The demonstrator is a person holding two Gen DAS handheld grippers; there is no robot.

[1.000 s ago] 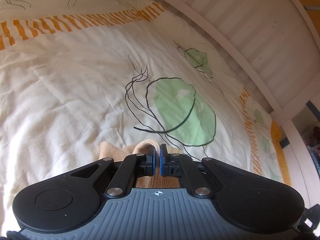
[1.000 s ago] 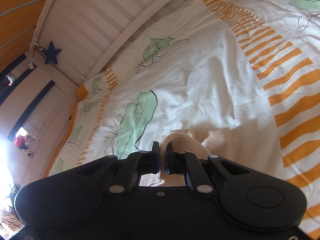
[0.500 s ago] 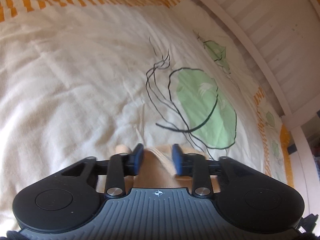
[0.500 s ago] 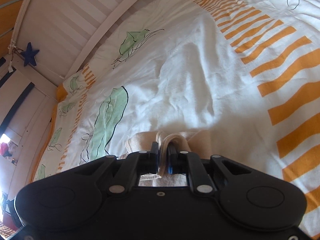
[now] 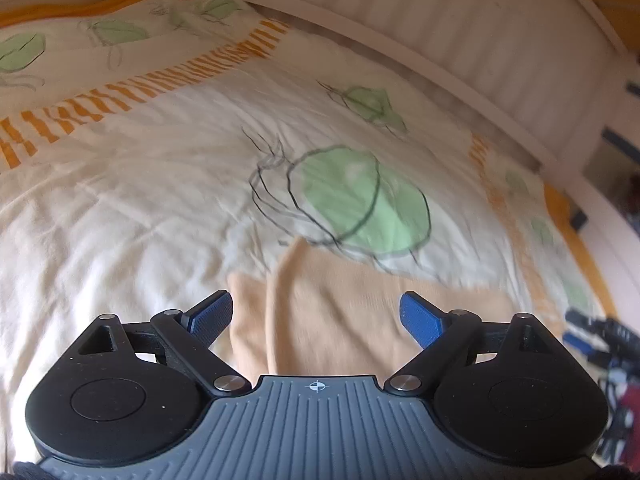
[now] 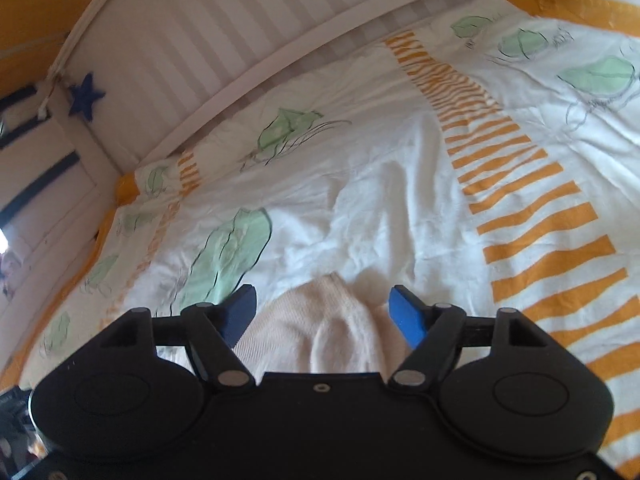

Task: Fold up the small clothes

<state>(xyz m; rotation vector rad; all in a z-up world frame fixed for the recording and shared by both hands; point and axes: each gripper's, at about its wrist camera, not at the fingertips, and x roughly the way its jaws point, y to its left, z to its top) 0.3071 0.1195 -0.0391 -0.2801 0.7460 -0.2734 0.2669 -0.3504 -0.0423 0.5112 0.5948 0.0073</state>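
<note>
A small beige garment (image 5: pixel 340 312) lies folded flat on the white duvet (image 5: pixel 140 208), just ahead of my left gripper (image 5: pixel 316 316). The left gripper is open, its blue pads wide apart above the cloth and holding nothing. In the right wrist view the same beige garment (image 6: pixel 332 328) lies bunched between and under the fingers of my right gripper (image 6: pixel 322 312). The right gripper is open and holds nothing. The other gripper's blue tip (image 5: pixel 580 340) shows at the right edge of the left wrist view.
The duvet has green leaf prints (image 5: pixel 360 196) and orange striped bands (image 6: pixel 520 208). A white slatted bed rail (image 5: pixel 460 32) runs along the far side. A blue star (image 6: pixel 86 94) hangs on the rail's end post.
Both grippers opened and let go of the beige garment, left first, then right. Both pulled back and up, and the garment now lies on the duvet.
</note>
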